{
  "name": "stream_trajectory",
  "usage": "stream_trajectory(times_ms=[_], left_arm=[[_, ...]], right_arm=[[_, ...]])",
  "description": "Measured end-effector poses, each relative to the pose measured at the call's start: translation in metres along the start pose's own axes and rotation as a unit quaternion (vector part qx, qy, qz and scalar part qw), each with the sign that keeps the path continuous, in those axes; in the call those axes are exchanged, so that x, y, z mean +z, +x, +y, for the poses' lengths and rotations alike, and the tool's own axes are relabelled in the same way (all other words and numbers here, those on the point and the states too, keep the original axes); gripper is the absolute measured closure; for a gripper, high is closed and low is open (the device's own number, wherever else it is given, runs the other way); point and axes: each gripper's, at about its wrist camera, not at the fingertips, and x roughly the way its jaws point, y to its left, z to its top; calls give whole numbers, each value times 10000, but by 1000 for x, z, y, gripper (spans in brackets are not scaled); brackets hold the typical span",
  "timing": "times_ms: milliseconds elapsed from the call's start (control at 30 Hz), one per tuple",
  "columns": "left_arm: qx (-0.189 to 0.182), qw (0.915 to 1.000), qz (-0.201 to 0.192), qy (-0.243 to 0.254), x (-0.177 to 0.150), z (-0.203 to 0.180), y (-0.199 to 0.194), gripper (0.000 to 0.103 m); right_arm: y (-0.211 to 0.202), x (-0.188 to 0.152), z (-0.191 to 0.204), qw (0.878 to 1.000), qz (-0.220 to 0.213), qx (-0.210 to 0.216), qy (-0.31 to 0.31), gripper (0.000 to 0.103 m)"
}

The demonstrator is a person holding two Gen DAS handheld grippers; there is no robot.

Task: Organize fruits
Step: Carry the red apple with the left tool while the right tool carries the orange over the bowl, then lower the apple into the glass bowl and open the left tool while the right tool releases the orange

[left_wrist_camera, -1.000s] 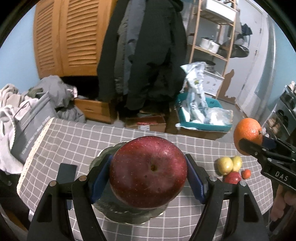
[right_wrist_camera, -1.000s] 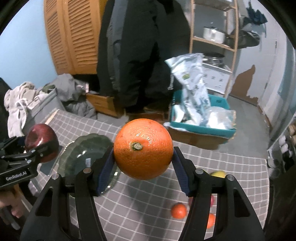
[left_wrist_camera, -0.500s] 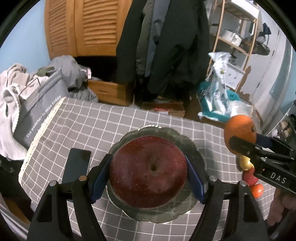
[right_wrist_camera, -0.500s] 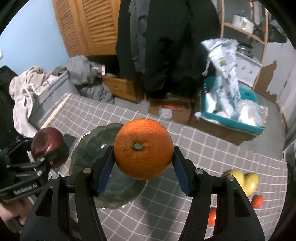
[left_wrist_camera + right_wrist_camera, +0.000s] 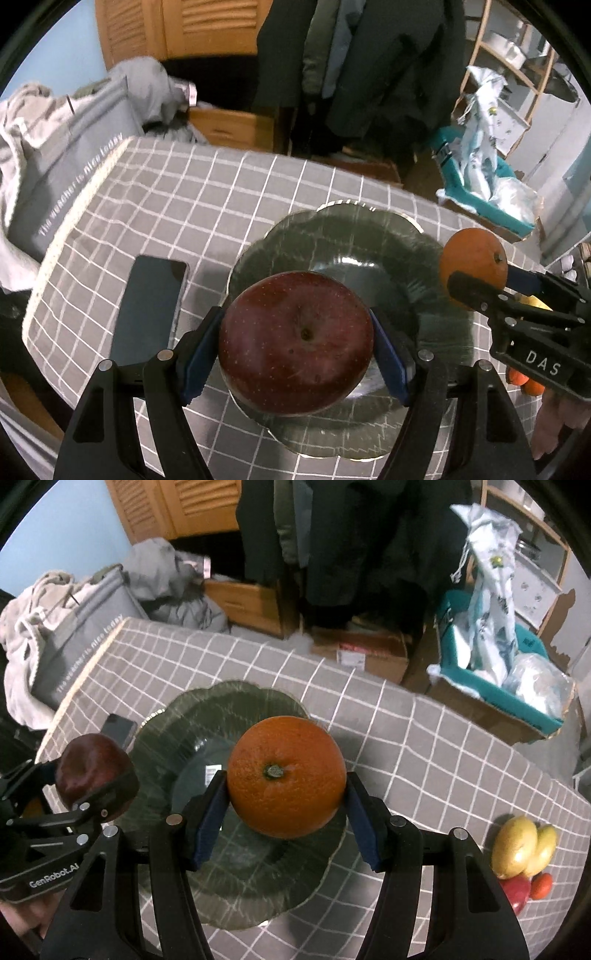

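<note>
Moved: both grippers have come down closer to the table since a second ago, and the plate looks bigger under them now.
Left gripper (image 5: 295,349): its blue pads squeeze the red apple (image 5: 295,341) from two sides, above the near part of the plate (image 5: 343,236).
Right gripper (image 5: 286,788): its blue pads squeeze the orange (image 5: 286,777) from two sides, above the middle of the plate.
Red apple: one. Round and fat, dark red, shiny, with tiny pale dots and a small dent on top.
Orange: one. Round like a ball, bumpy skin, a little green stem spot in the middle.
Plate: one. Dark green see-through glass with a wavy edge like a flower. Nothing lies in it yet.
Tablecloth (image 5: 177,206): one. Soft grey cloth with thin white lines that make squares.
Phone (image 5: 149,306): one. Flat, black and smooth, lying just left of the plate.
Small fruits (image 5: 524,853): a little pile near the right edge of the table, well apart from the plate. Two are yellow and egg-shaped, touching each other. One is red and one is a small orange-red ball. In the left view more orange bits peek out under the right gripper, so I cannot tell the full count.
Grey bag (image 5: 79,635): one, cloth, with white letters, beside the table's far left corner.
</note>
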Motion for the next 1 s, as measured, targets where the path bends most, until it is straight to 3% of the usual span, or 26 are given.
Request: stream_trajectory(times_ms=[267,800,1000], left_arm=[[-28,9992,380,-95,-4,3,32,25],[-22,9956,929,-139,-14,7,68,25],[-1,9980,626,-27,-8,1,55,24]], right_arm=[[25,-2,0,9996,296,30,0,41],[31,0,-4,9990,371,169,191,41],[30,3,-5,9987,351,254,254,41]])
